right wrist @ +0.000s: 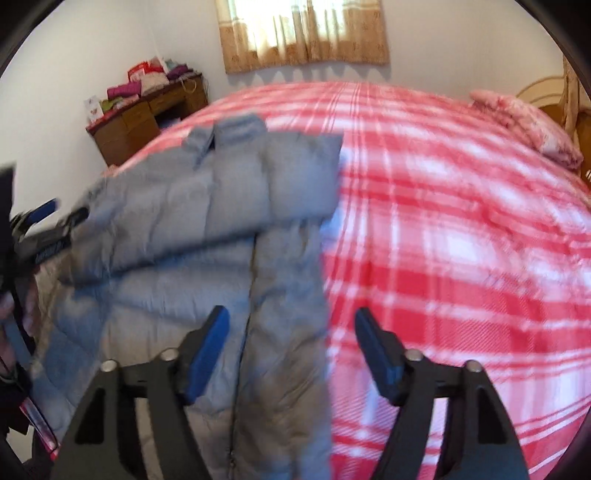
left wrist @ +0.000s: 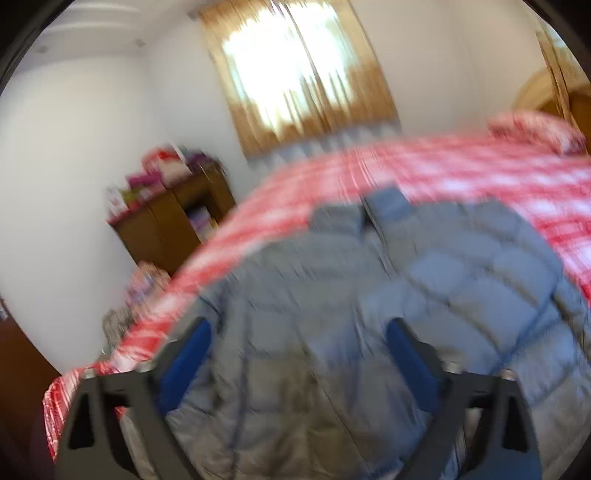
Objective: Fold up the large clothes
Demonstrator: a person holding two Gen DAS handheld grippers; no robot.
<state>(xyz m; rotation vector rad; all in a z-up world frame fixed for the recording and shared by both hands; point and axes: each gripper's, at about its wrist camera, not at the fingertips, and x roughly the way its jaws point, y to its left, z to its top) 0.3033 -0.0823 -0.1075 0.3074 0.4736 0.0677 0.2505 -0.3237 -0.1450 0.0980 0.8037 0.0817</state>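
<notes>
A: What could have gone wrong here?

B: The grey puffer jacket (right wrist: 207,236) lay front-up on the bed (right wrist: 461,240), near its left edge, with a sleeve (right wrist: 229,192) crossed over the chest. Padding like that is springy, so I judged the sleeve could slide back off, or the bulk could push a new fold open. The jacket also sat close to the bed's edge, so a hard tug might have dragged it over.

A: And the tools?

B: The right gripper (right wrist: 291,343) hovered over the jacket's right border, its blue pads wide apart, holding nothing. The left gripper (left wrist: 299,354) hung above the jacket's lower body, pads likewise spread wide and empty. Its view was heavily blurred, so whether a fingertip brushed the fabric could not be told.

A: Anything else nearby?

B: A pillow (right wrist: 524,125) at the head, a curtain (right wrist: 303,33) and a cluttered cabinet (right wrist: 147,114) beyond the bed.
</notes>
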